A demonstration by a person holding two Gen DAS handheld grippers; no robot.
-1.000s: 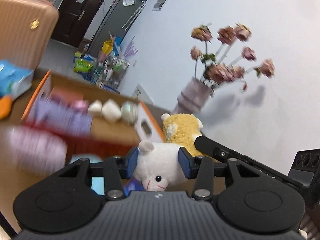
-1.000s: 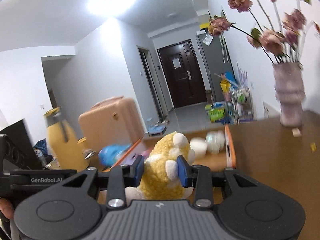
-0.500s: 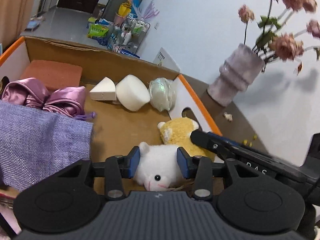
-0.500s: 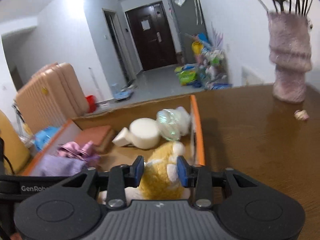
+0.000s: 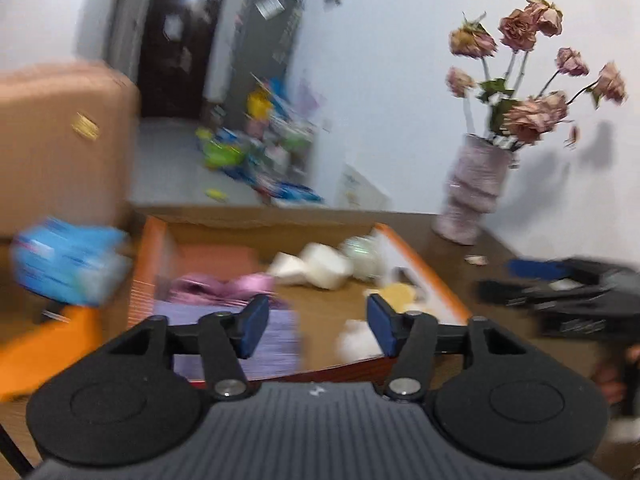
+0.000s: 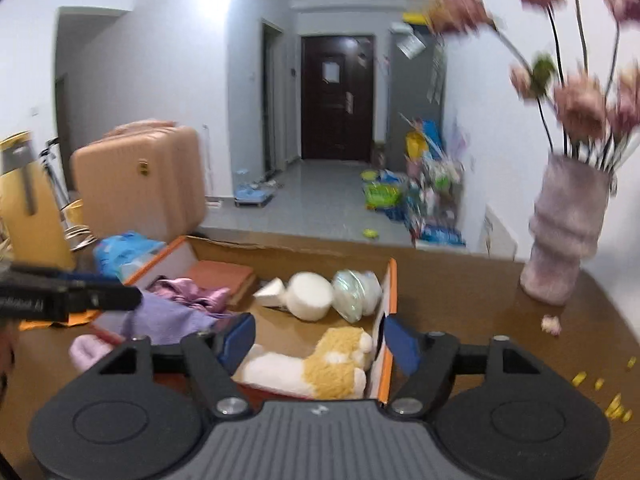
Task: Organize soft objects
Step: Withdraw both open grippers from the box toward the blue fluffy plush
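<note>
On the far left a blue packet (image 6: 126,250) sits just outside the cardboard box (image 6: 394,292), which stands on the brown desk (image 6: 472,300). Inside the box, on its left side, lie a purple cloth (image 6: 168,320) and a shiny pink cloth (image 6: 190,290), with a flat brick-red pad (image 6: 224,274) behind them. In the middle at the back are white sponges (image 6: 308,294) and a clear wrapped puff (image 6: 356,292). The left tongs (image 5: 314,322) are wide open and hold nothing. Below them is a blurry white soft toy (image 5: 356,342) in the box. The right tongs (image 6: 318,338) are wide open too, with nothing in them. The yellow and white soft toy (image 6: 320,368) lies in the box by its right wall. On the right of the desk stands a pink vase (image 6: 564,232) with dry flowers (image 6: 580,108).
</note>
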